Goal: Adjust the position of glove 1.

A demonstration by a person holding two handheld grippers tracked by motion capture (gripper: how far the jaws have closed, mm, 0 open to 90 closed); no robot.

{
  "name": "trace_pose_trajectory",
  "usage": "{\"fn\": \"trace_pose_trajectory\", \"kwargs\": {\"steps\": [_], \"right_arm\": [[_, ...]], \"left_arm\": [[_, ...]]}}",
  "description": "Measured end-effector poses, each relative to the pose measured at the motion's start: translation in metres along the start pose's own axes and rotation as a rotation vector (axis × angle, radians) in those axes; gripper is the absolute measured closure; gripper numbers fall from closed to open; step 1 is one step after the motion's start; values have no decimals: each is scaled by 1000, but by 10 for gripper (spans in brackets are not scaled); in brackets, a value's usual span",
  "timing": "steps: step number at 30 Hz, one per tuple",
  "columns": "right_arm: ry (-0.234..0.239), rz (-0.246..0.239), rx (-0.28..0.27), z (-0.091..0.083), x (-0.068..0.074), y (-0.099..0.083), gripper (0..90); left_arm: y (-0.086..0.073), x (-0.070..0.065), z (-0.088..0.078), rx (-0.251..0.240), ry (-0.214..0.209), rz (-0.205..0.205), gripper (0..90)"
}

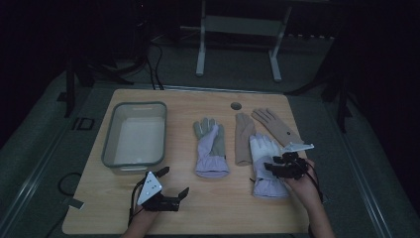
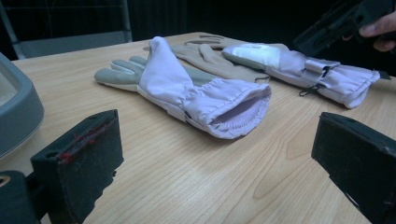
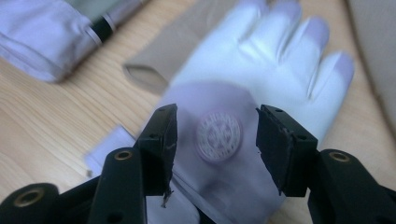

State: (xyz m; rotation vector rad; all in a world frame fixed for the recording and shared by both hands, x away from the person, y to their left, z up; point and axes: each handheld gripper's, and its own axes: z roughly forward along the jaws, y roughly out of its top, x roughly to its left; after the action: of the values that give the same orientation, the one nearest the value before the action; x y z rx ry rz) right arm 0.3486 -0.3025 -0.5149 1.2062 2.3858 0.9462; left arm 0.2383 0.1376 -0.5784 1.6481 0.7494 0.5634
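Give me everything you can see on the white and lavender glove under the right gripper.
The white and lavender glove lies flat on the wooden table, fingers pointing away from the person. Its fingers and hand look like white fabric, the wrist and gathered cuff lavender, with a strap across the wrist and a round emblem on the hand. Its fingers overlap a tan glove. The right gripper hovers over it, jaws open either side of the emblem; contact is unclear.

Black jaws, grey three-cornered plate (image 1: 150,187)
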Motion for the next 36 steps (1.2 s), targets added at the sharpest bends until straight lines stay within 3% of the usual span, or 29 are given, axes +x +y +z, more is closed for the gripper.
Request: {"fn": "trace_pose_trajectory", "kwargs": {"steps": [3,8,12,16,18,25,36], "right_arm": [[12,48,23,9,-7,-7,447],[11,61,36,19,-9,-14,464],[35,56,27,20,-8,-17,599],[33,77,13,19,-6,-20,640],[11,86,11,18,-2,-19,661],[-9,133,-3,6,4,-17,745],[-37,130,-71,-28,14,-6,765]], "left_arm": [[0,0,0,1,-1,-3,21],[0,0,0,-1,-1,2,21],[0,0,0,-1,0,2,21],[0,0,0,-1,0,5,21],[0,0,0,-1,0,5,21],[0,0,0,-1,0,2,21],[0,0,0,-1,2,4,21]]}}
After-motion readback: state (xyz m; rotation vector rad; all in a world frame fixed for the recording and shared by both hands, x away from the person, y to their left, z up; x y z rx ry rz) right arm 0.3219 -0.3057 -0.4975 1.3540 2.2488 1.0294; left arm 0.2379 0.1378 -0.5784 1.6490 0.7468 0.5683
